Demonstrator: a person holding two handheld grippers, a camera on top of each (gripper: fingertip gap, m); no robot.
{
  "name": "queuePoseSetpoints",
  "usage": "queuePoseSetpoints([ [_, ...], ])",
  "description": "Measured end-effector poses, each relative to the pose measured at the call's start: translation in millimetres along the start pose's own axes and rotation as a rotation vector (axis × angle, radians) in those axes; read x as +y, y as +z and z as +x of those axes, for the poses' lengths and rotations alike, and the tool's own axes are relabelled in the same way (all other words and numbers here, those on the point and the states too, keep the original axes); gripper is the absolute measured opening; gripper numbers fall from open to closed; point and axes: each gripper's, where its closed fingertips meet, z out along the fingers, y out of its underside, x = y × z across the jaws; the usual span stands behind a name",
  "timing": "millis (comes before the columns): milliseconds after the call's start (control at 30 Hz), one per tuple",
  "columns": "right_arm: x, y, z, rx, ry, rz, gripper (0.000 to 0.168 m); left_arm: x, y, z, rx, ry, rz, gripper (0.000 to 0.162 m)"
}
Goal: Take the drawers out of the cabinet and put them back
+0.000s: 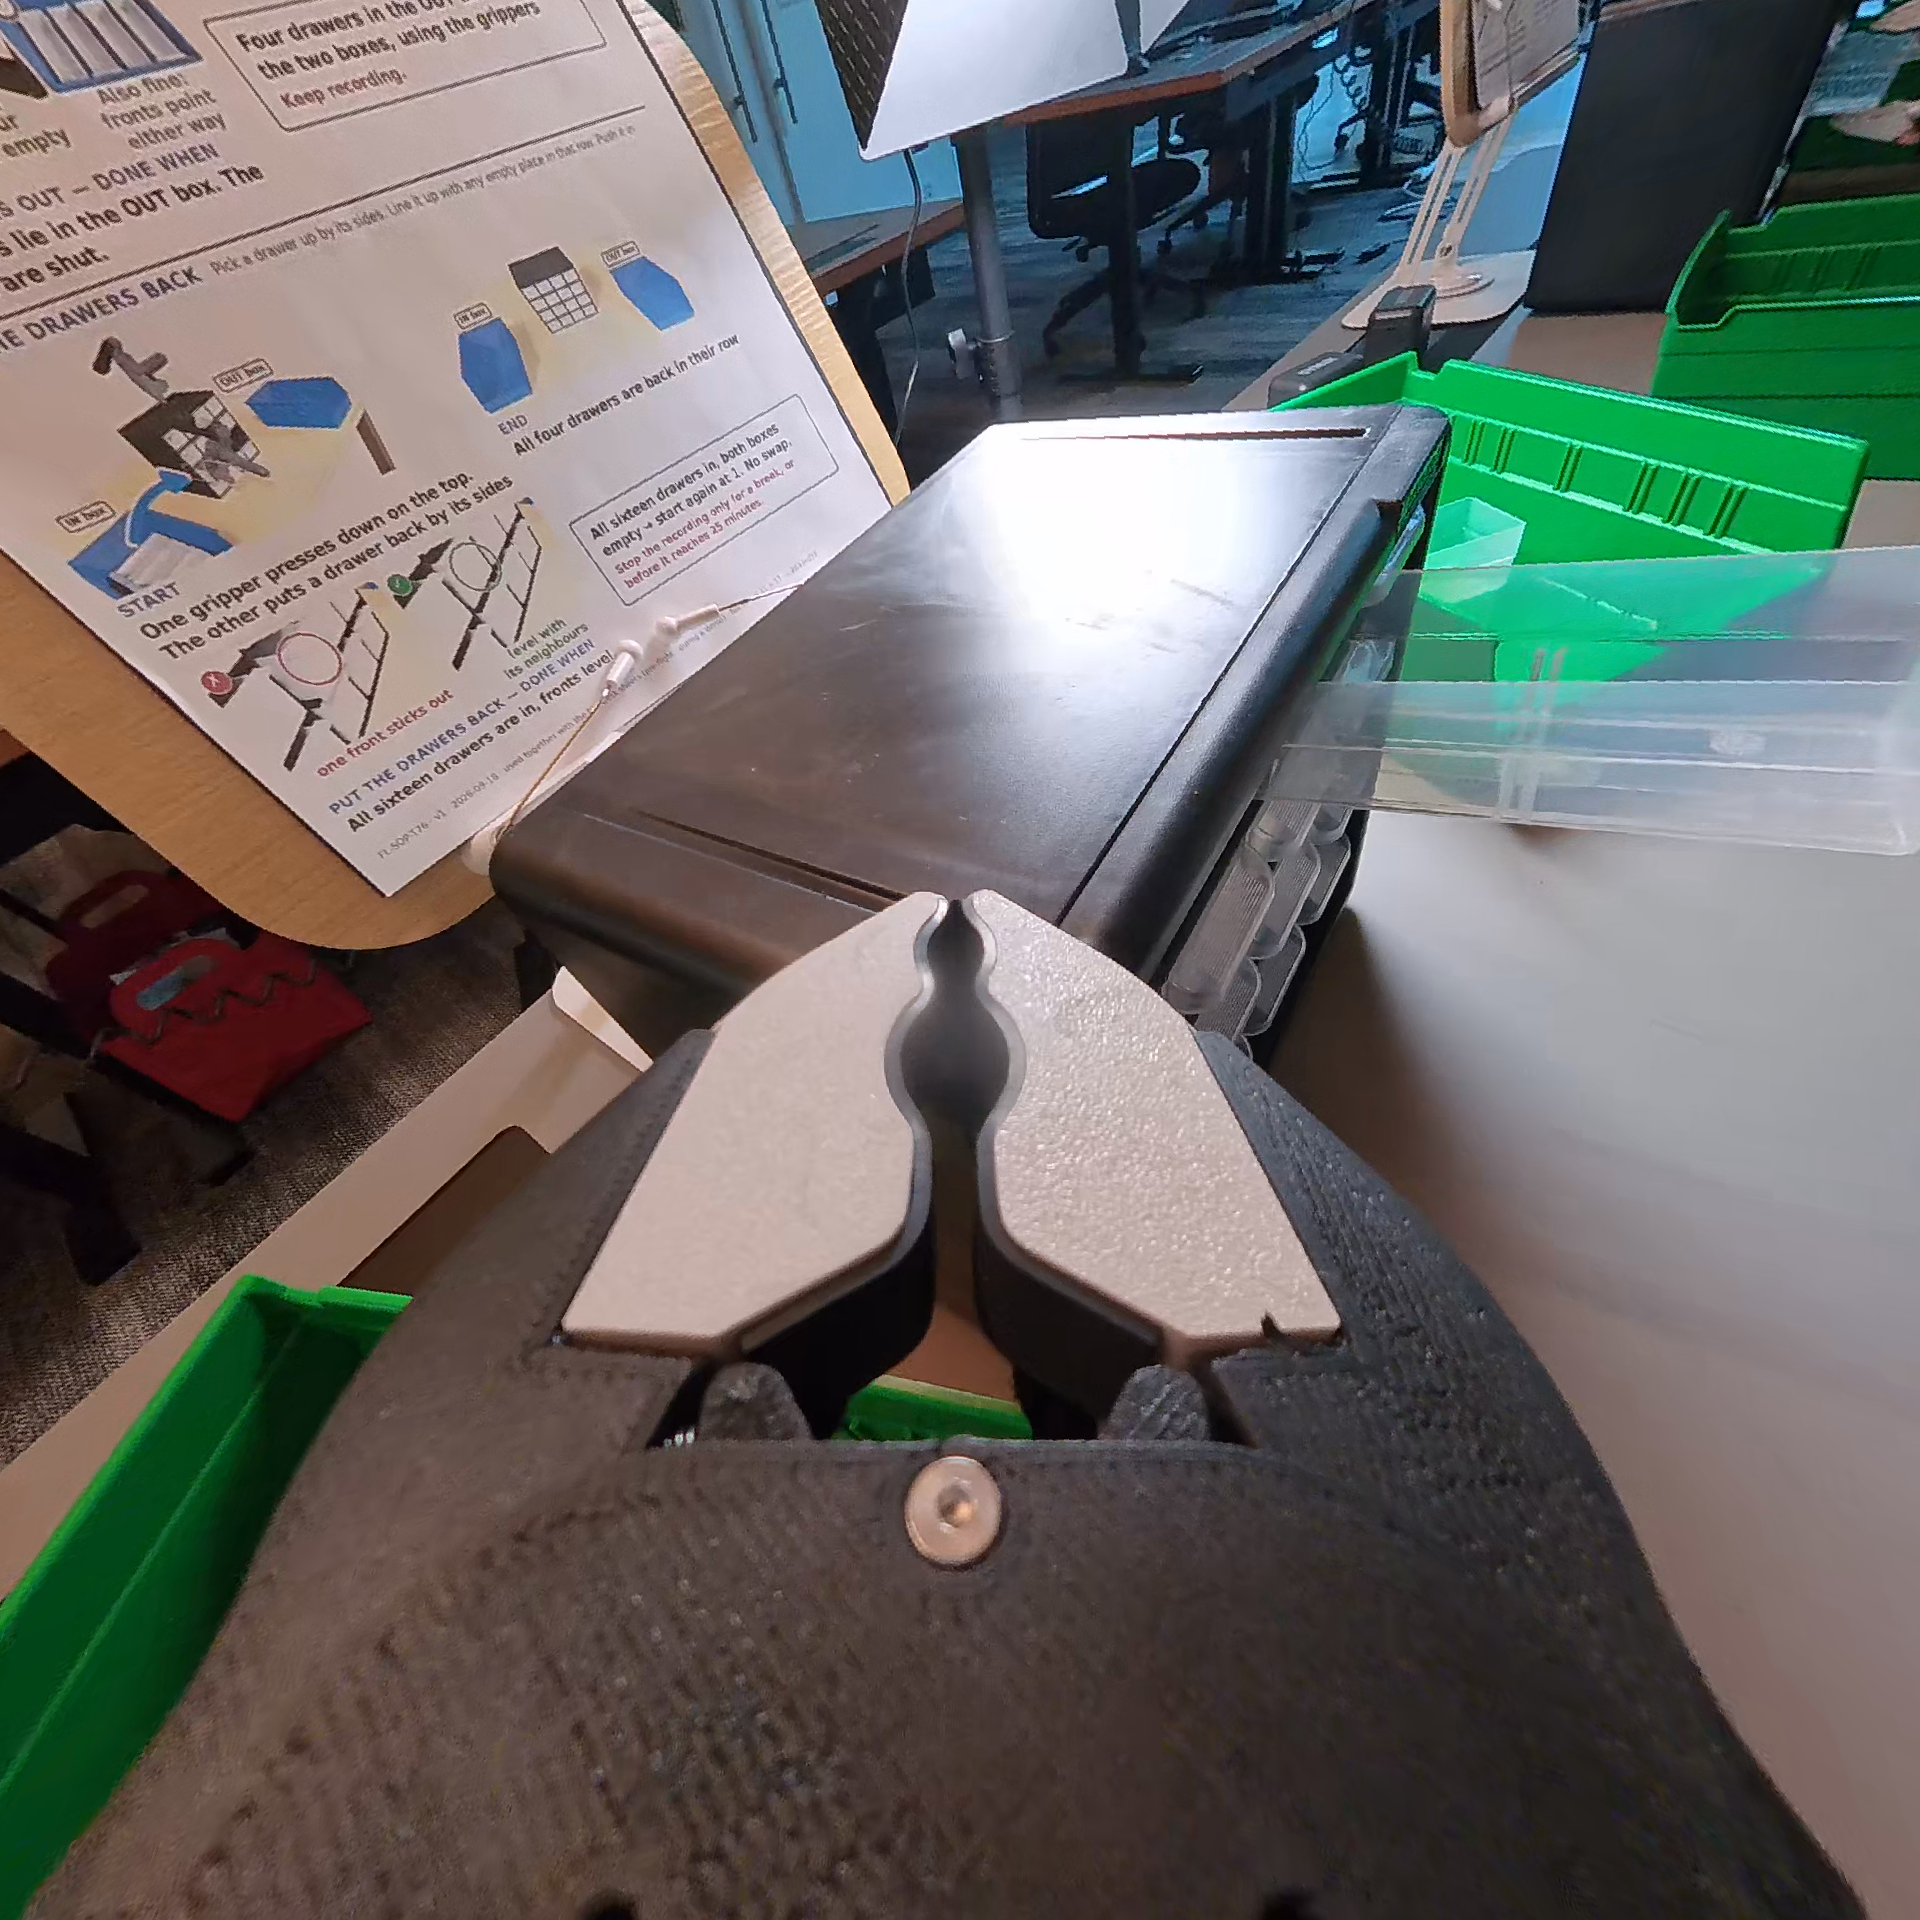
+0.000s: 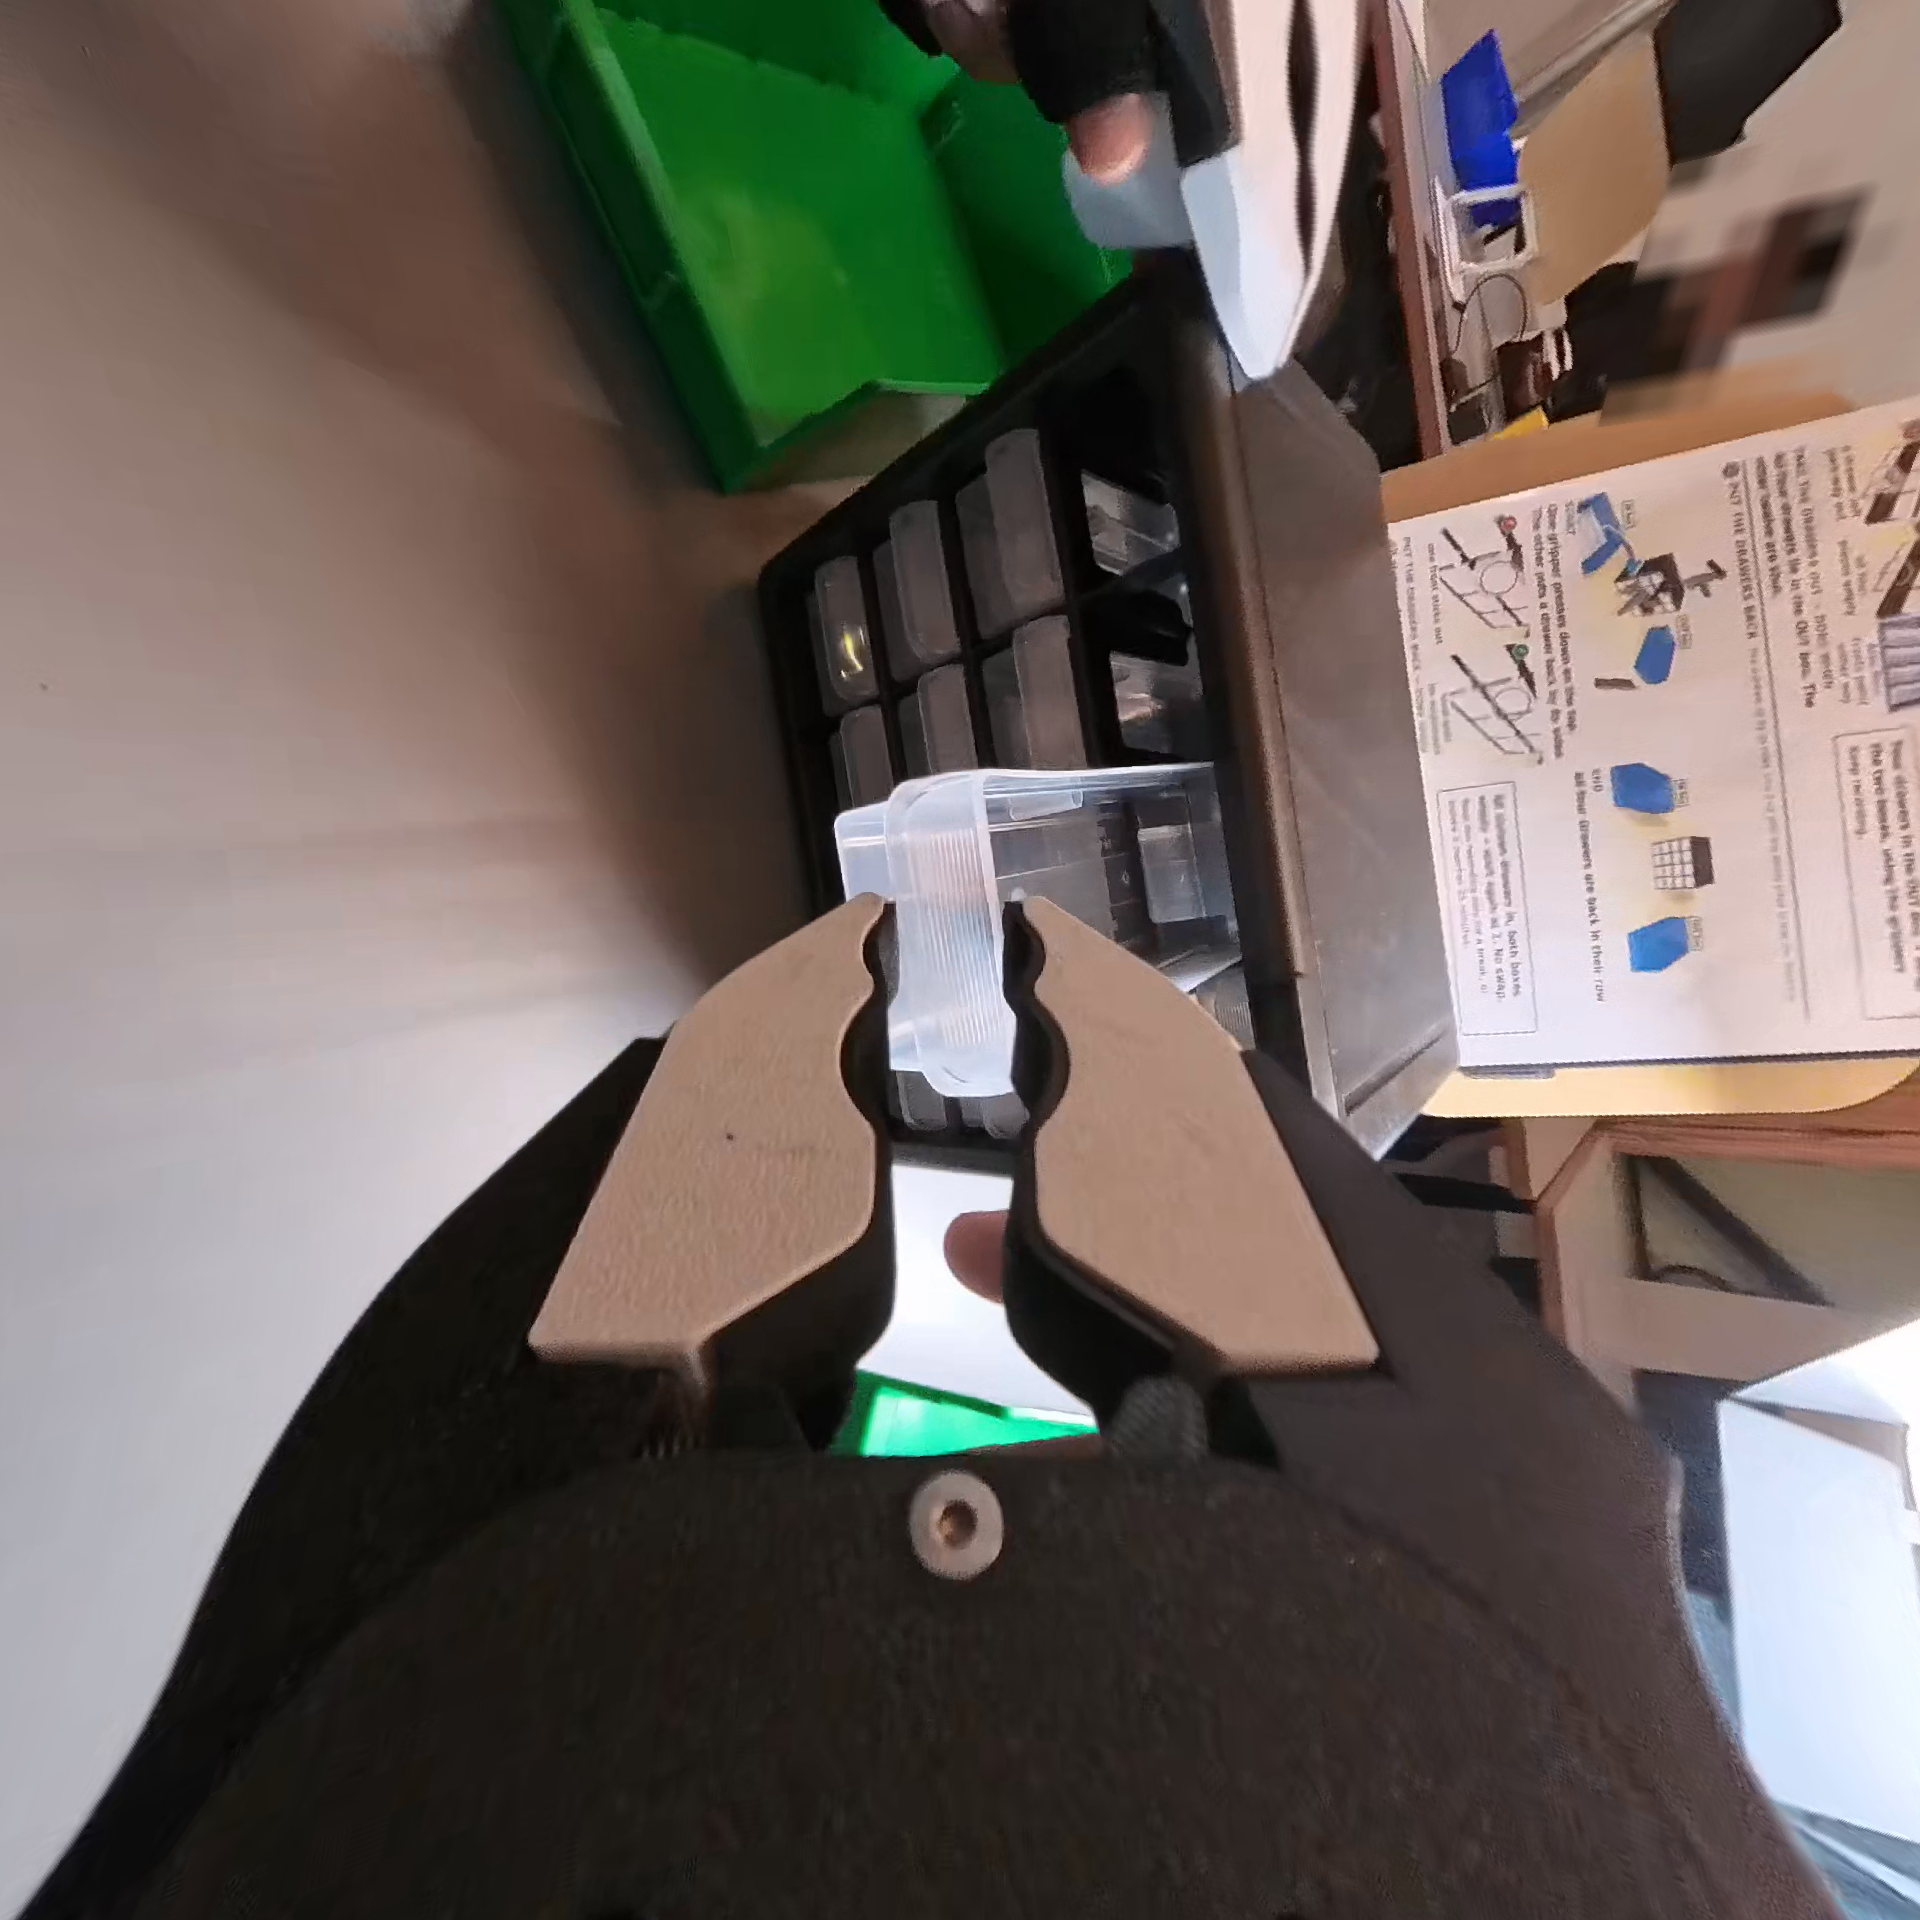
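The black drawer cabinet (image 1: 966, 665) stands on the table; its front grid of clear drawers shows in the right wrist view (image 2: 997, 665). My left gripper (image 1: 956, 906) is shut and empty, its tips on the near top edge of the cabinet. My right gripper (image 2: 951, 909) is shut on the handle of a clear plastic drawer (image 2: 1049, 862) that is pulled most of the way out of a top-row slot. That drawer also shows in the left wrist view (image 1: 1621, 707), sticking out to the right. Some top-row slots look empty.
Green bins stand beyond the cabinet (image 1: 1621, 457) and at the near left (image 1: 135, 1538); one also shows in the right wrist view (image 2: 790, 239). A printed instruction sheet on a wooden board (image 1: 343, 416) leans behind the cabinet. A person's gloved hand (image 2: 1081, 62) holds the other gripper.
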Motion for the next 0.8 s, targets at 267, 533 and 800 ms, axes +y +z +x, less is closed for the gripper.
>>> queuePoseSetpoints([
  [267,-8.9,-20.3,-13.1,-0.007,0.018,0.037,0.018,0.0,0.2,-0.2,0.009,-0.008,0.005,0.000],
  [533,-7.6,-56.1,39.0,-0.057,0.455,0.130,0.017,-0.1,-0.3,0.4,-0.001,-0.001,0.002,0.000],
  [800,82.9,-85.5,89.1,0.286,0.750,-0.084,0.009,-0.1,-0.3,0.4,0.005,-0.006,0.006,0.000],
])
